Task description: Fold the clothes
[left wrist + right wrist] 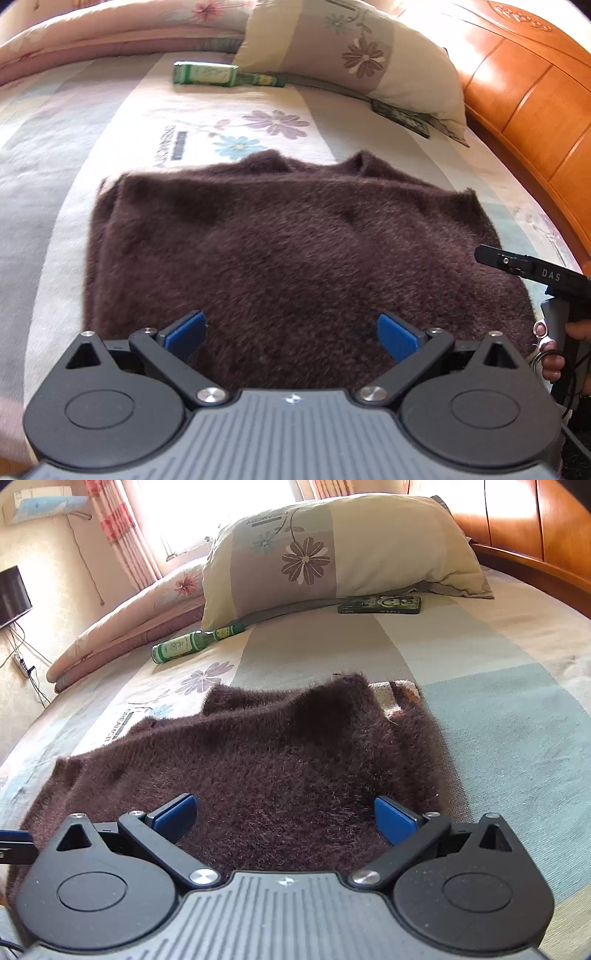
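My left gripper point(291, 332): fingers spread wide, nothing between them, hovering over the near edge of the brown fuzzy sweater point(291, 243). My right gripper point(284, 814): fingers likewise spread, empty, above the same garment's near right part. Sweater lies folded on the bed point(498, 701), a pale knit patch point(391, 698) showing at its far right corner. Beyond it: green bottle point(192, 642), pillow point(332, 554), a small dark tin point(380, 604). A hand point(554, 360) grips the right tool's handle at the left view's edge.

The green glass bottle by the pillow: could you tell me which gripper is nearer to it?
Left, though not by much. The left gripper faces the bottle across the brown sweater; the right gripper sits farther right.
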`<action>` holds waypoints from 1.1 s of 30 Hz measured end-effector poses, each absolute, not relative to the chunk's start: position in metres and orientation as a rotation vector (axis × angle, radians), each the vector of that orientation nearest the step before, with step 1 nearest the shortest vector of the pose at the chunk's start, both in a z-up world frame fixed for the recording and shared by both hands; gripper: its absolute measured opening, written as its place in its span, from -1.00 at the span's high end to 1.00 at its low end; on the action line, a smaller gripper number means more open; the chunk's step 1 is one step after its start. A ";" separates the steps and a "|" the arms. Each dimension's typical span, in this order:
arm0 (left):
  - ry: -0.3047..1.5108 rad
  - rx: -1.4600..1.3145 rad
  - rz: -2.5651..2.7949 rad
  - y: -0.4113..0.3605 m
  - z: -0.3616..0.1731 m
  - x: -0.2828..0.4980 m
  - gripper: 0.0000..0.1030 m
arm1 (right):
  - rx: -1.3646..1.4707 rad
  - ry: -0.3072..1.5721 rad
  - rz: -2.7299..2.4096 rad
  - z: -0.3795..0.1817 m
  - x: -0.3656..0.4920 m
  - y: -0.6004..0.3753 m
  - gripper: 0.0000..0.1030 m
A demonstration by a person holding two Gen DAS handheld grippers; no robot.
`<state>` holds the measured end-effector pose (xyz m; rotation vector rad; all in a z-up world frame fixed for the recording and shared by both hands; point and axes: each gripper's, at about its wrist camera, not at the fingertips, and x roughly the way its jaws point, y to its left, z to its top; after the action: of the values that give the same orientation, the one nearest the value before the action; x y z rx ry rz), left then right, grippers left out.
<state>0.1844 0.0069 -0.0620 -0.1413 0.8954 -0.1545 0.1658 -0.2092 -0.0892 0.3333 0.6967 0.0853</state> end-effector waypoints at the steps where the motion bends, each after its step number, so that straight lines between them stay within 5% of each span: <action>1: 0.885 -0.126 -0.168 0.002 -0.061 0.189 -0.93 | 0.336 0.696 0.087 -0.089 0.166 -0.210 -1.00; 14: 0.915 -0.068 -0.179 -0.023 -0.082 0.247 -0.96 | 0.289 0.714 0.076 -0.086 0.163 -0.203 -1.00; 33: 0.854 -0.092 -0.146 -0.057 -0.043 0.167 -0.96 | 0.368 0.593 0.132 -0.043 0.088 -0.216 -1.00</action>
<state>0.1666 -0.0571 -0.0433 -0.0922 0.8538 -0.1457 0.0879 -0.2155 -0.0429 0.3683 0.5930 0.1320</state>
